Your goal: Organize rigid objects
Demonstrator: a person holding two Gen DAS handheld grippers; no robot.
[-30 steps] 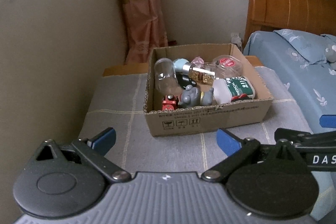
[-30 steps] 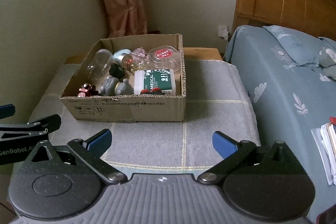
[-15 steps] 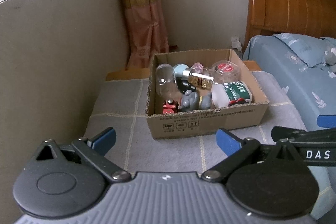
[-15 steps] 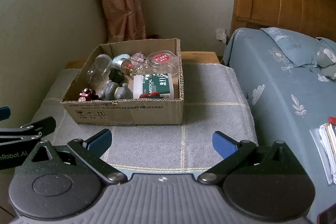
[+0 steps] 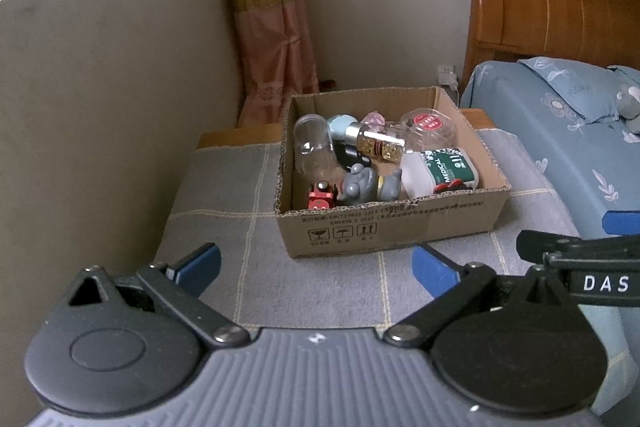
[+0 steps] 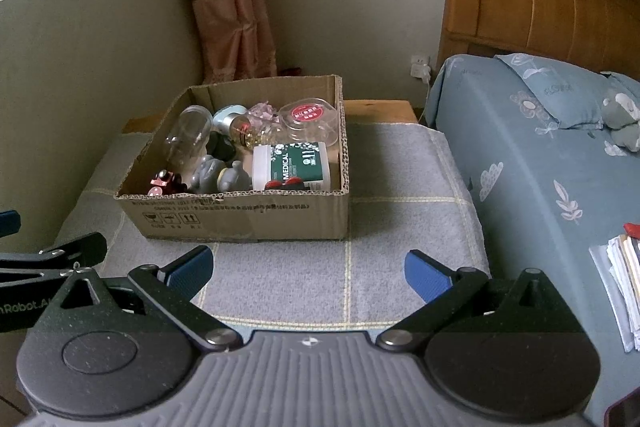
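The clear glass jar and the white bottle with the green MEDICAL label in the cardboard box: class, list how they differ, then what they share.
The clear glass jar is see-through and unlabelled; the white bottle with the green MEDICAL label is opaque with printed text. The jar lies by the box's left wall, the bottle by its right wall. Both lie on their sides inside the cardboard box, untouched by either gripper.

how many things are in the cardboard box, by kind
Clear containers: 2 (empty jar, red-labelled tub)
Medical bottle: 1
Gold-flake bottle: 1
Grey figurines: 2
Red toy: 1
Total: 7 clearly visible; others are partly hidden.
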